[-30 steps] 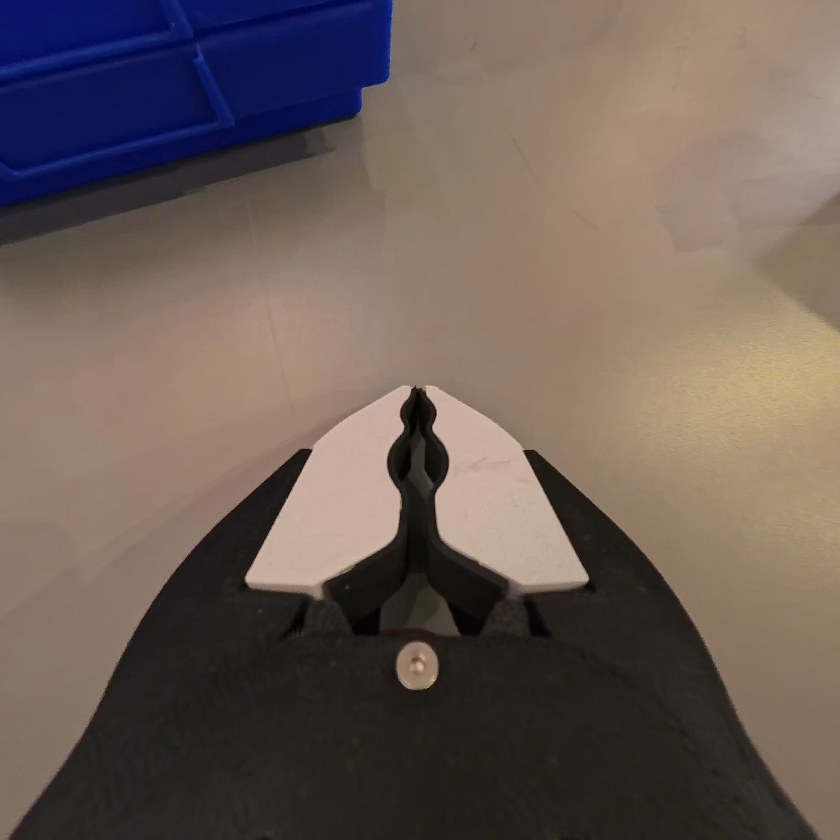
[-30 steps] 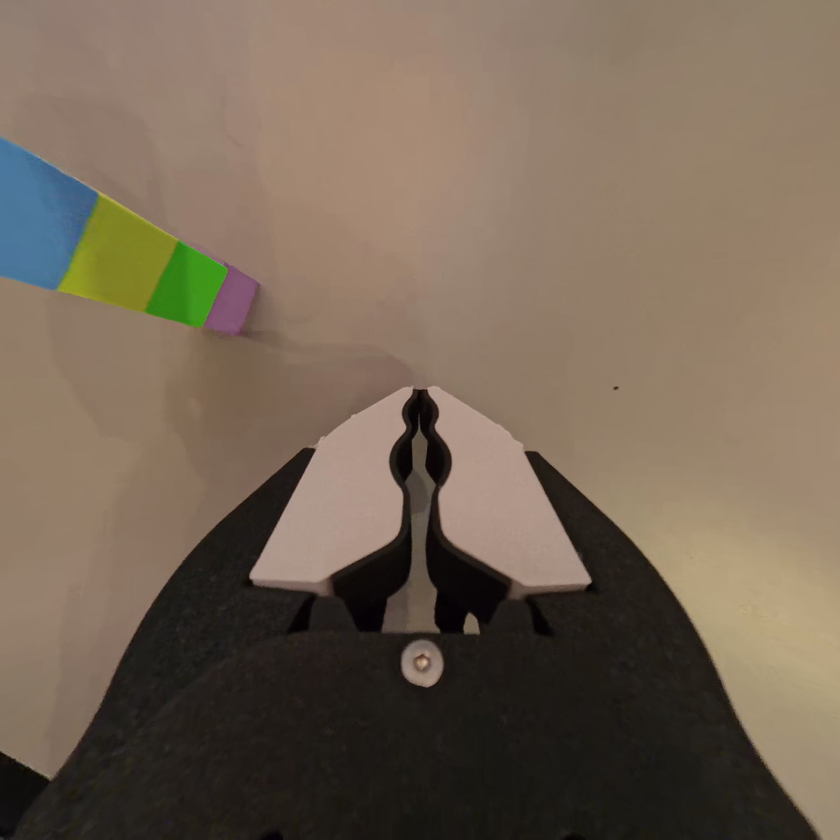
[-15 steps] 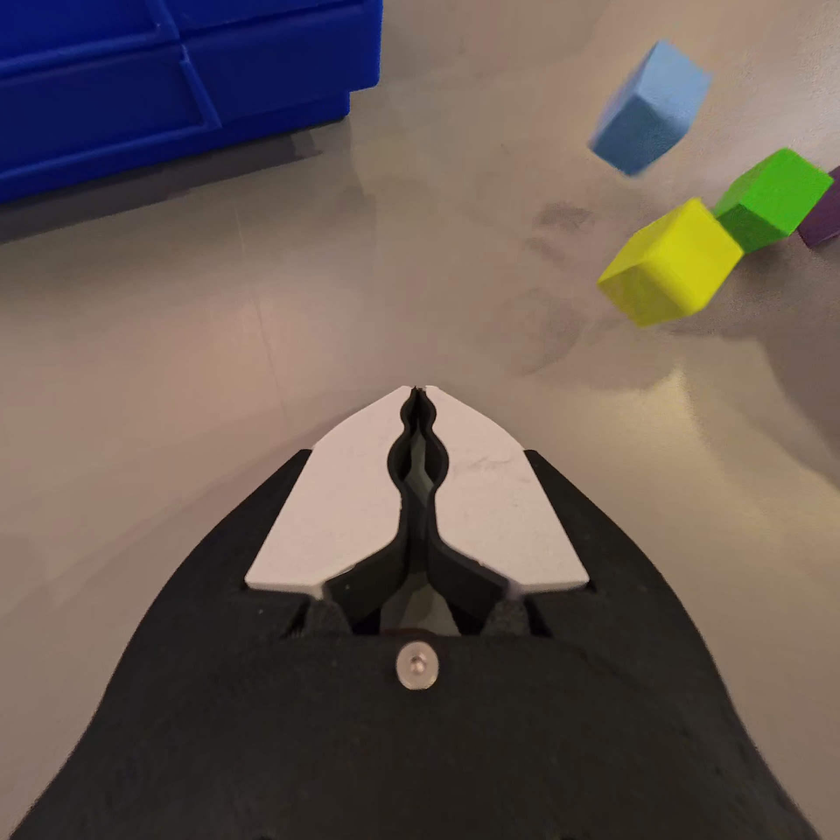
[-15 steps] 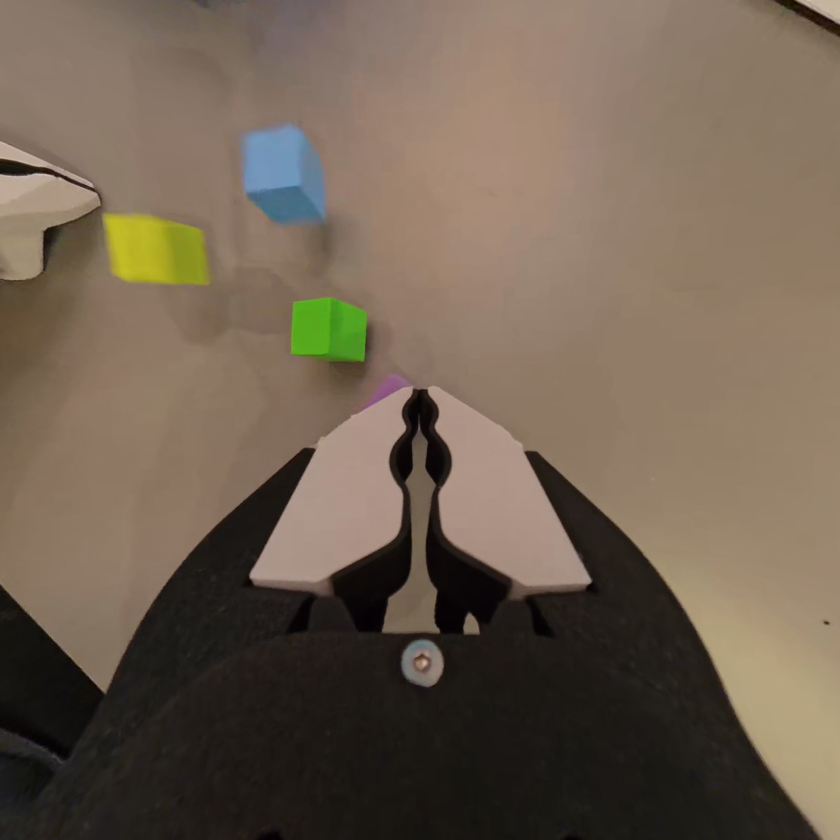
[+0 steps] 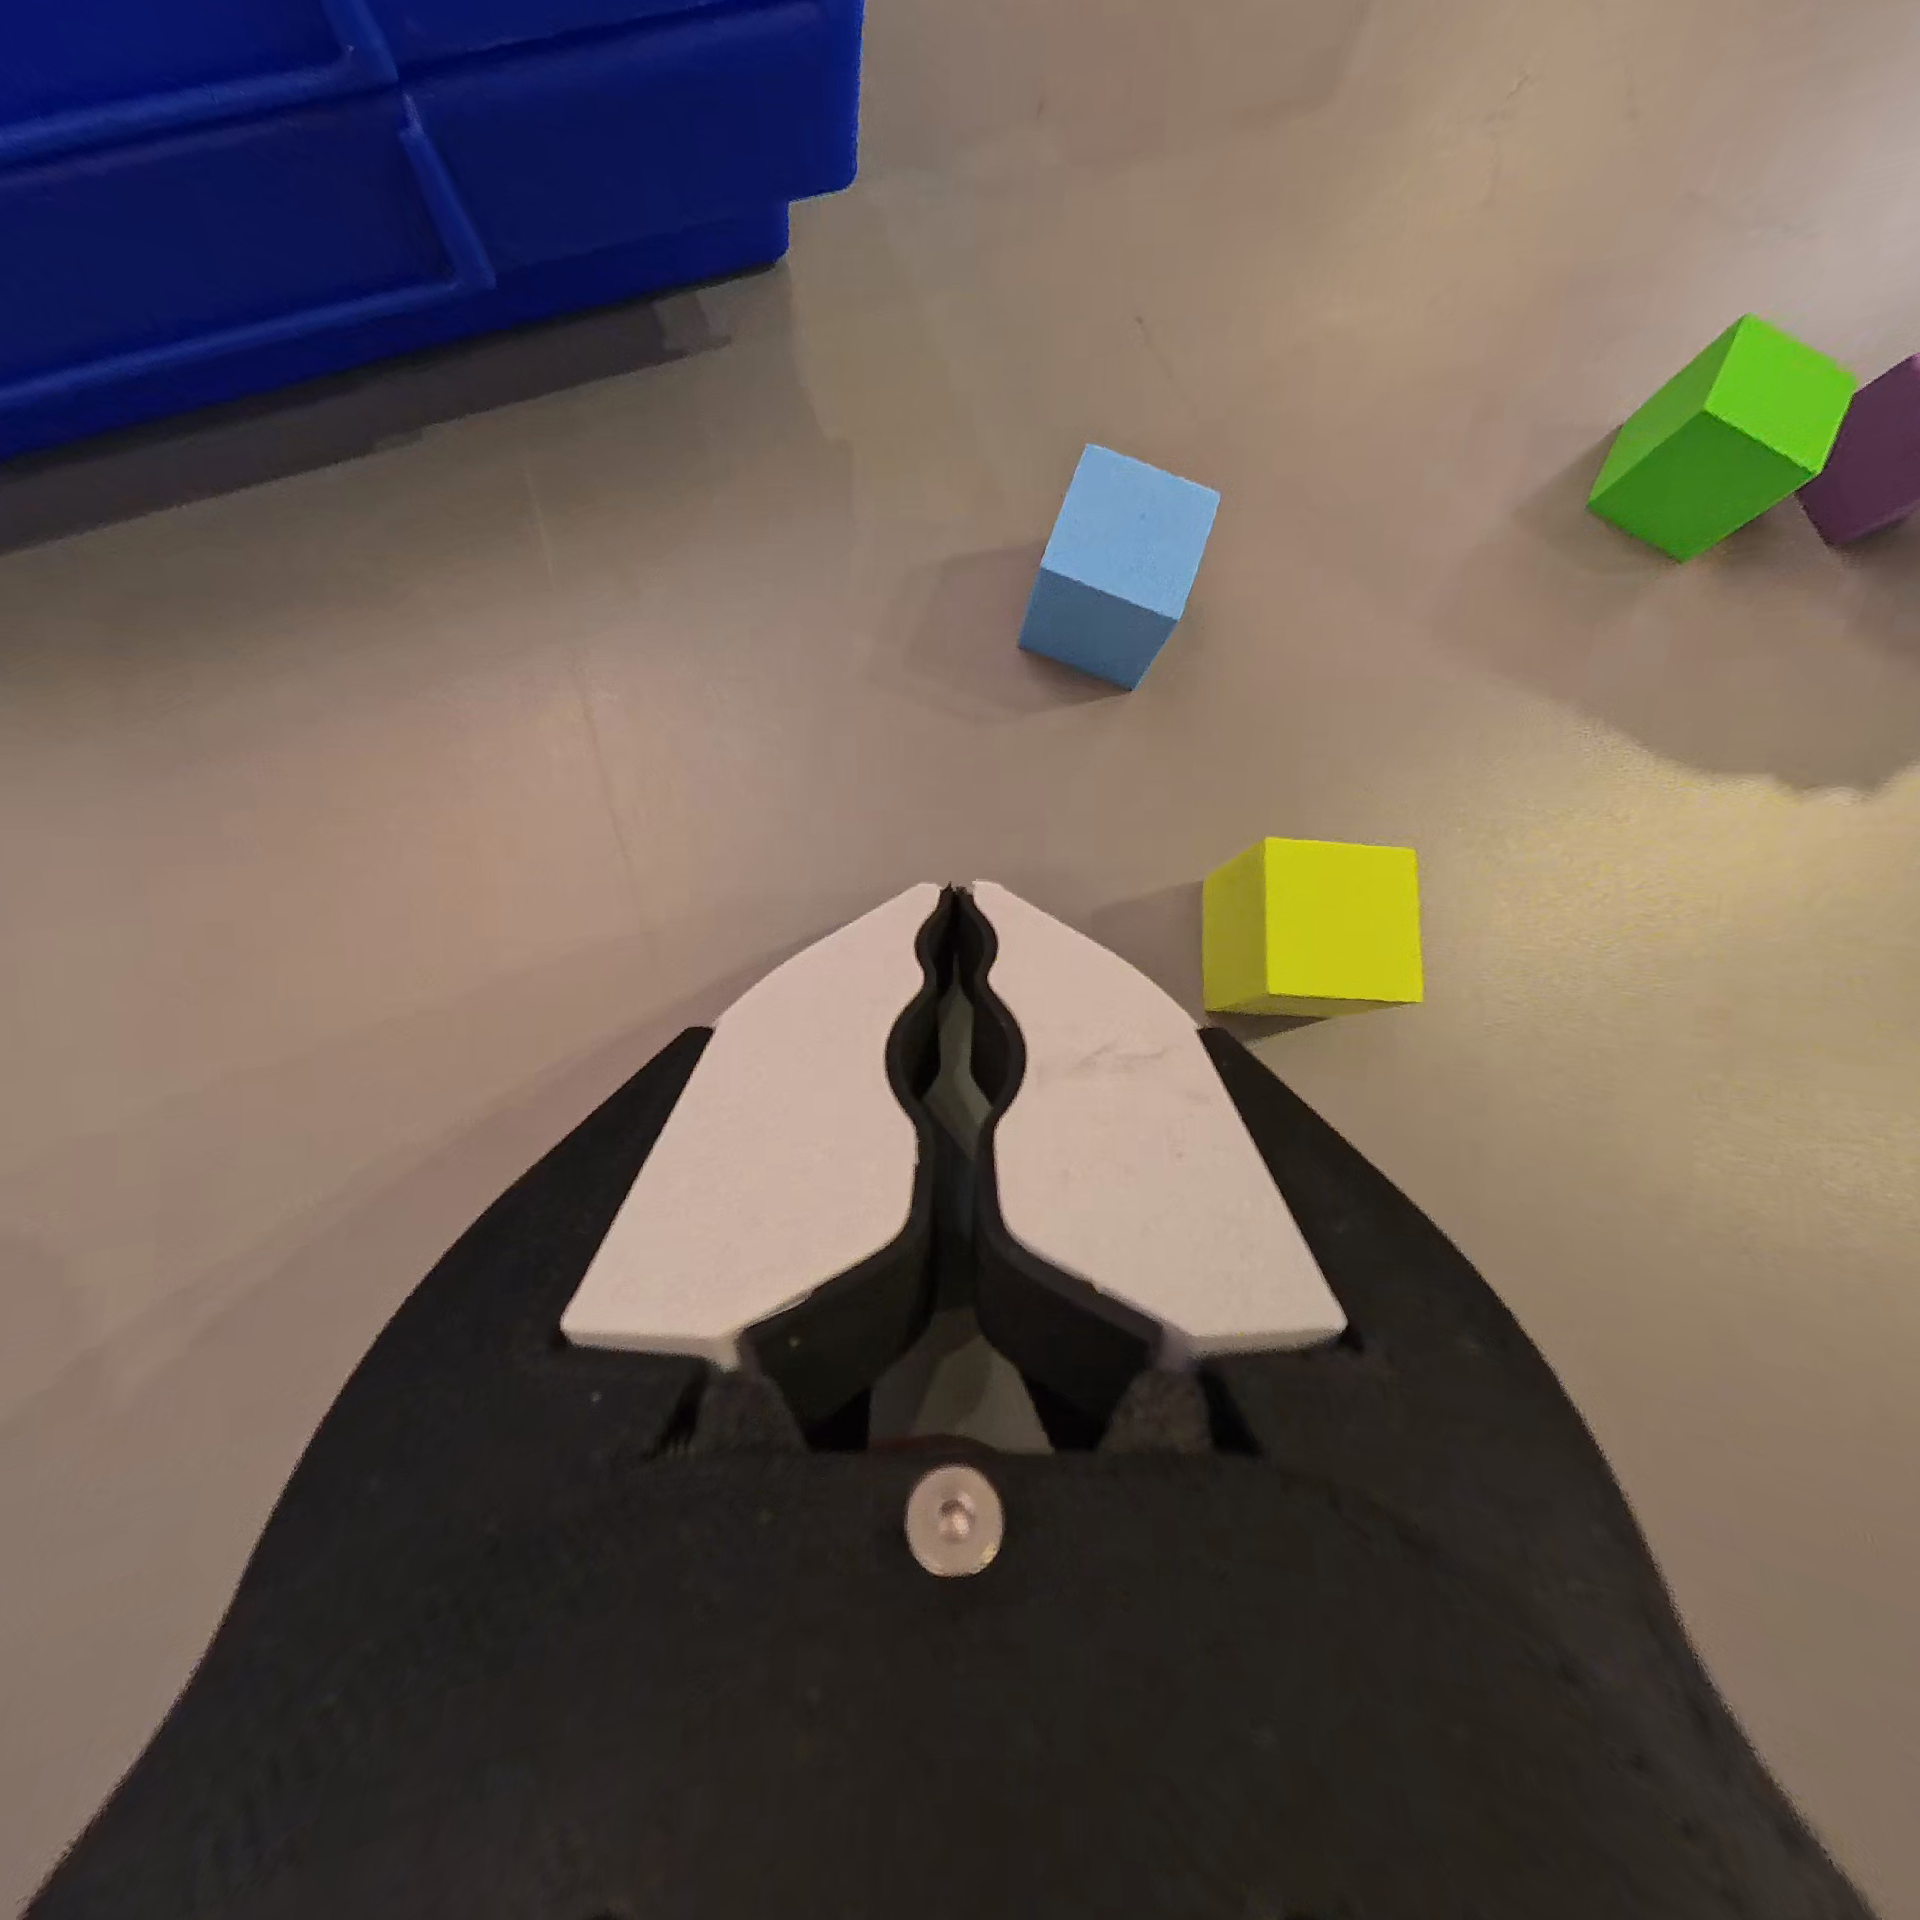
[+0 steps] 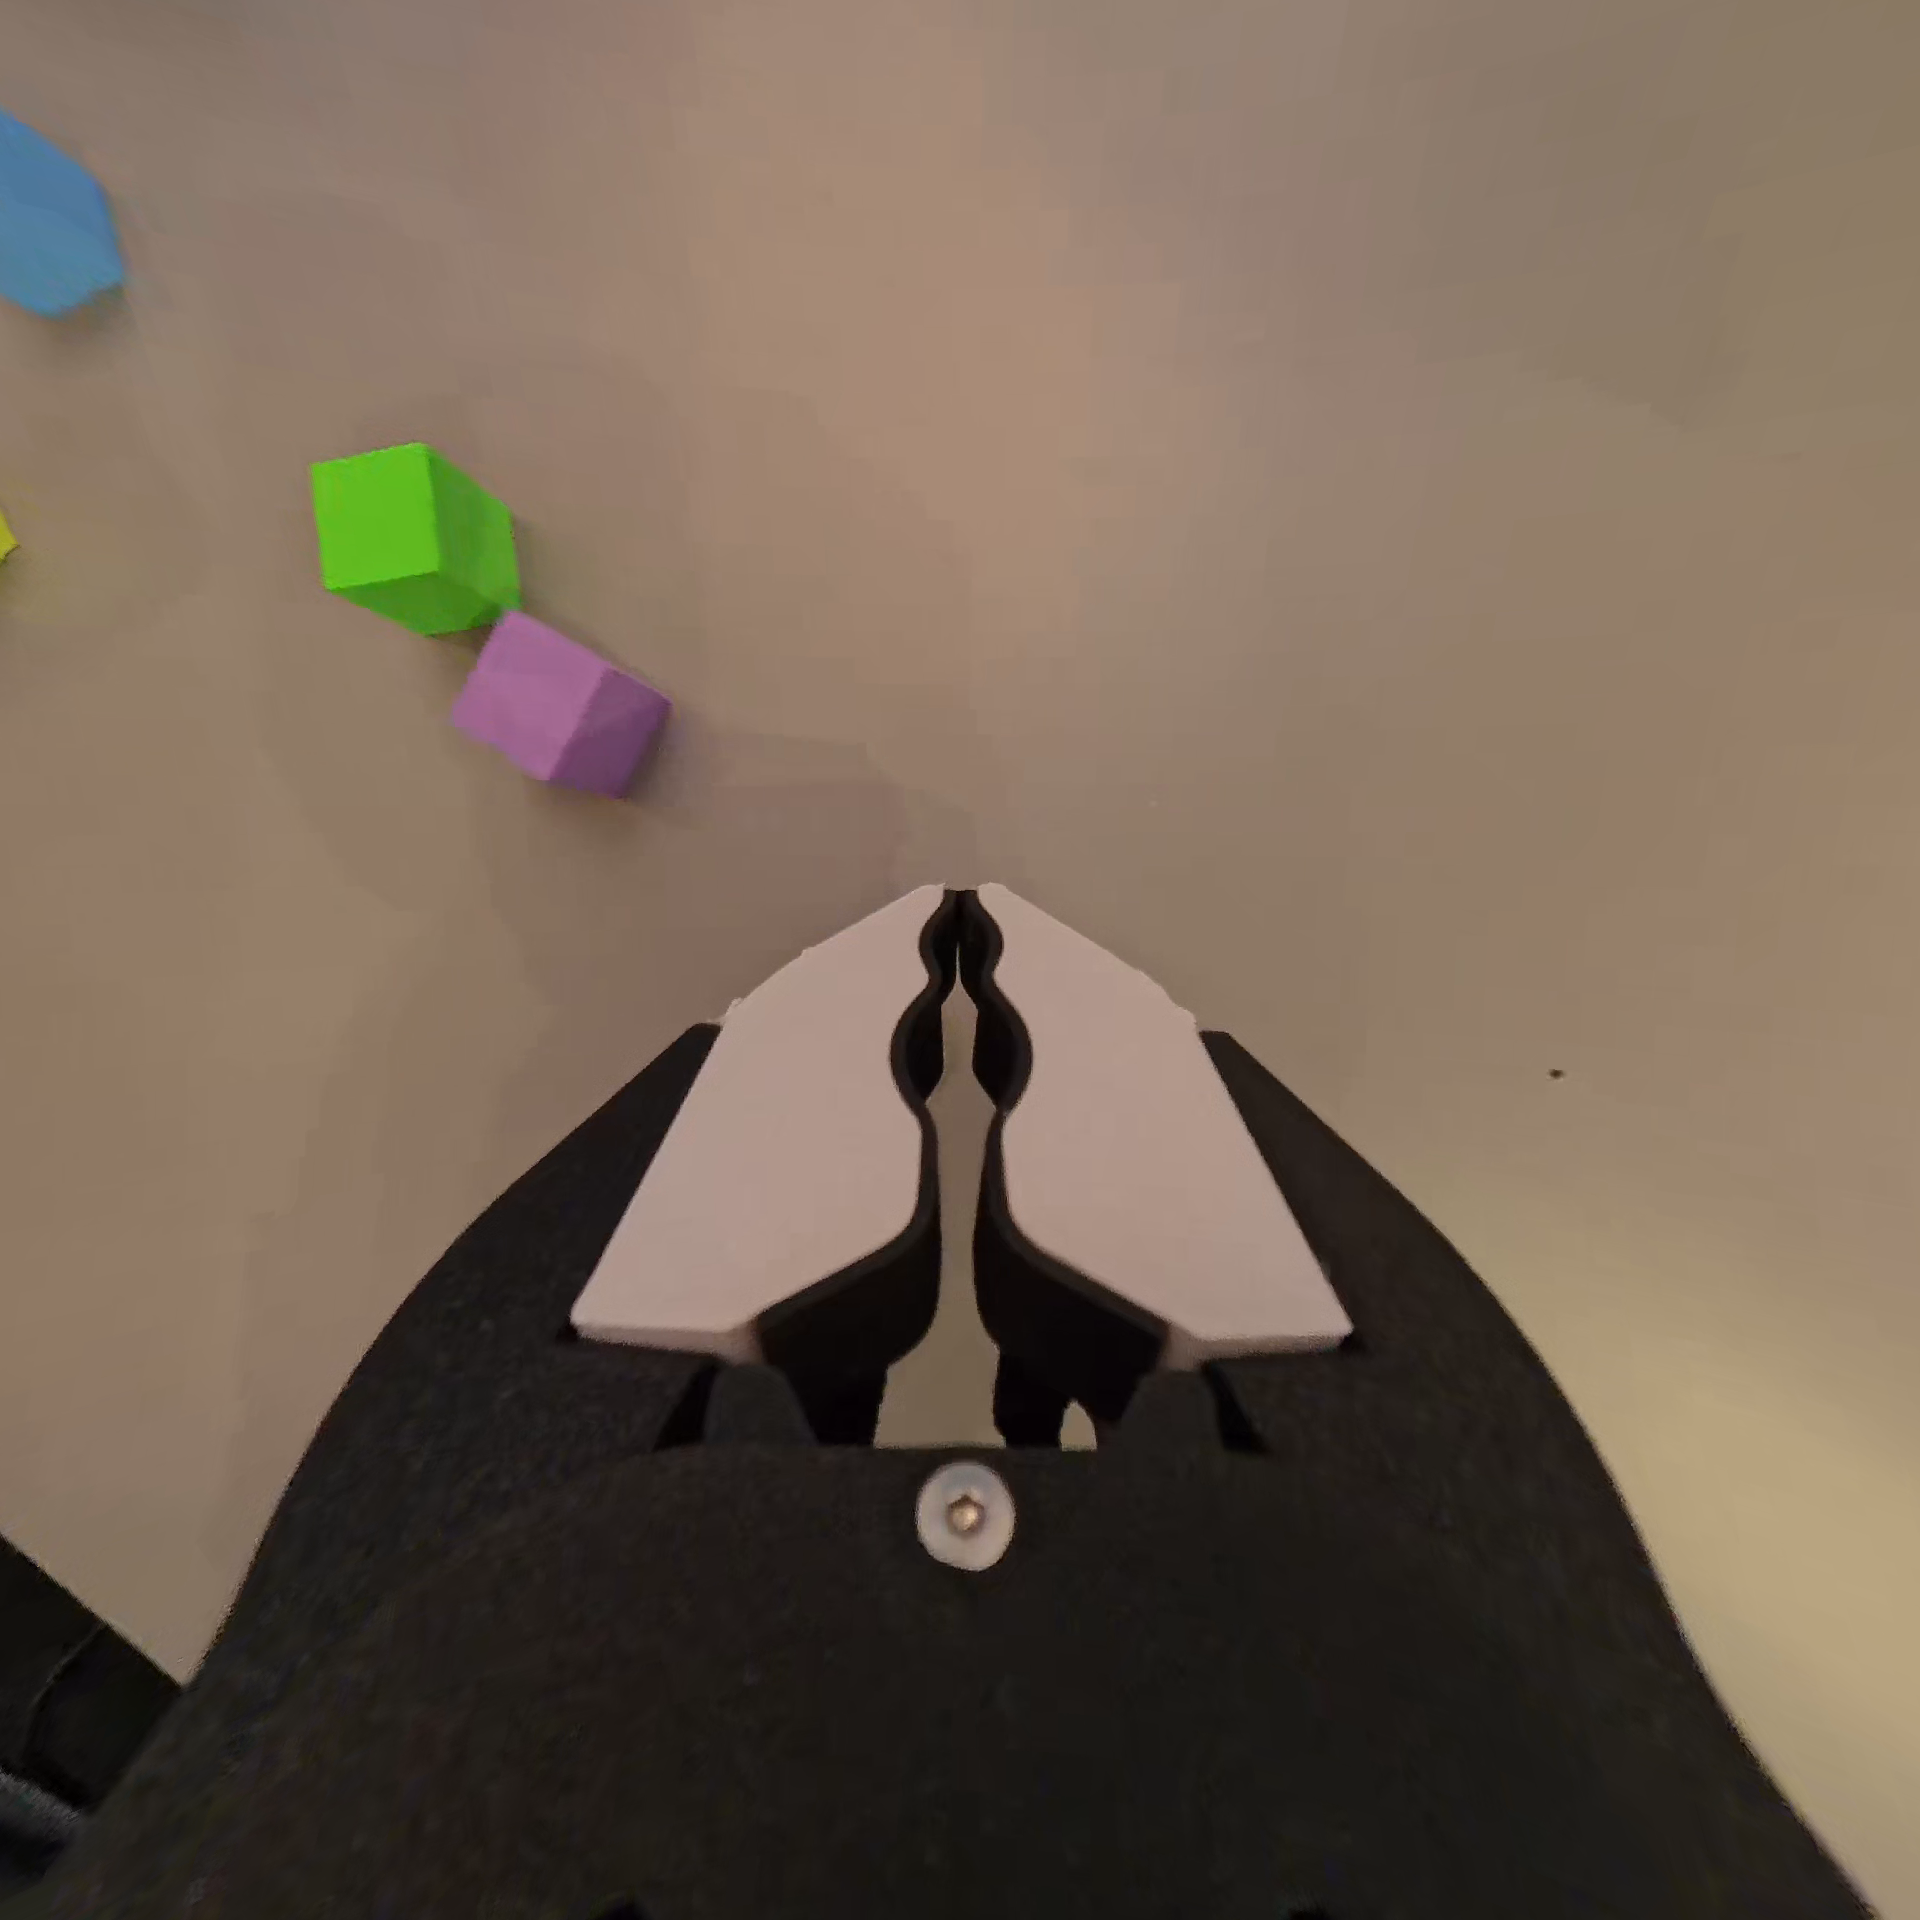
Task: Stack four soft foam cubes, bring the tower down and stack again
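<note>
Foam cubes lie scattered on the grey tabletop [image 5: 312,935]: light blue [image 5: 1122,566], yellow [image 5: 1311,927], green [image 6: 410,535] touching purple [image 6: 561,704]. We judge restacking next. Left hand-held gripper [image 5: 951,891] and right hand-held gripper [image 6: 958,891] both clenched on nothing; one must open over a cube.

Four soft foam cubes are lying scattered ahead of the jaws: one light blue cube [image 5: 1122,566], one yellow cube [image 5: 1311,927], one green cube [image 5: 1720,436] and one purple cube [image 6: 561,704]. One blue plastic bin [image 5: 395,197] is sitting far ahead to the left.
</note>
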Motion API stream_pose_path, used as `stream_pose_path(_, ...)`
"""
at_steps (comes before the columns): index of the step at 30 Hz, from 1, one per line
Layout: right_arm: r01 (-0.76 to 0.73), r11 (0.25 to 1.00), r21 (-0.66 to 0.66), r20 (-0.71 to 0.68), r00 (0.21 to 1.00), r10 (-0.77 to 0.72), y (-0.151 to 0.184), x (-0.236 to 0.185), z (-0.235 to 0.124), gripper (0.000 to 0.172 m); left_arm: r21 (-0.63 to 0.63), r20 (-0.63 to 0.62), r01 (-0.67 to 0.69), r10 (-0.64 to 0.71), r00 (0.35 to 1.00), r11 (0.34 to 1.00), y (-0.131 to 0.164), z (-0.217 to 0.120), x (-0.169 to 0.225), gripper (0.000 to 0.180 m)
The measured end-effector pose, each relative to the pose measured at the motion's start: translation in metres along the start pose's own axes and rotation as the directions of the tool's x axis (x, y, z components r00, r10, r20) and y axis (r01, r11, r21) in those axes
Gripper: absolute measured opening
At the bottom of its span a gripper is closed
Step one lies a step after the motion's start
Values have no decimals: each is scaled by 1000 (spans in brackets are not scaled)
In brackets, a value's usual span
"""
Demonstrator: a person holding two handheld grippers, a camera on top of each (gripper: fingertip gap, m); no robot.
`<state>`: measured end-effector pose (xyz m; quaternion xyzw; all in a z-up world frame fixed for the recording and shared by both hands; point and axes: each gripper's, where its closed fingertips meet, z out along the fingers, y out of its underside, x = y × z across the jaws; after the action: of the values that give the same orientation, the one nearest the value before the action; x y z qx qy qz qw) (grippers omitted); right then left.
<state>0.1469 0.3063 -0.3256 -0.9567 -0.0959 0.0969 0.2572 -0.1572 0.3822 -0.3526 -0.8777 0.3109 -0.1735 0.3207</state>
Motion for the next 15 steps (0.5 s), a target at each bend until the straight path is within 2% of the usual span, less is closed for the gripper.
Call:
stream_pose_path(6,13,1000,-18,-23,1000,-14,6,9,8,0,5,-23,8,-7,1000,1000,0,-1,1,4)
stream_pose_path(9,23,999,-24,-20,1000,-24,6,8,11,0,14,-7,5,-5,1000,1000,-1,-2,0,19)
stream_pose_path(15,68,998,-5,20,998,-68,4,2,13,3,15,-20,12,-12,1000,1000,-2,-1,0,21)
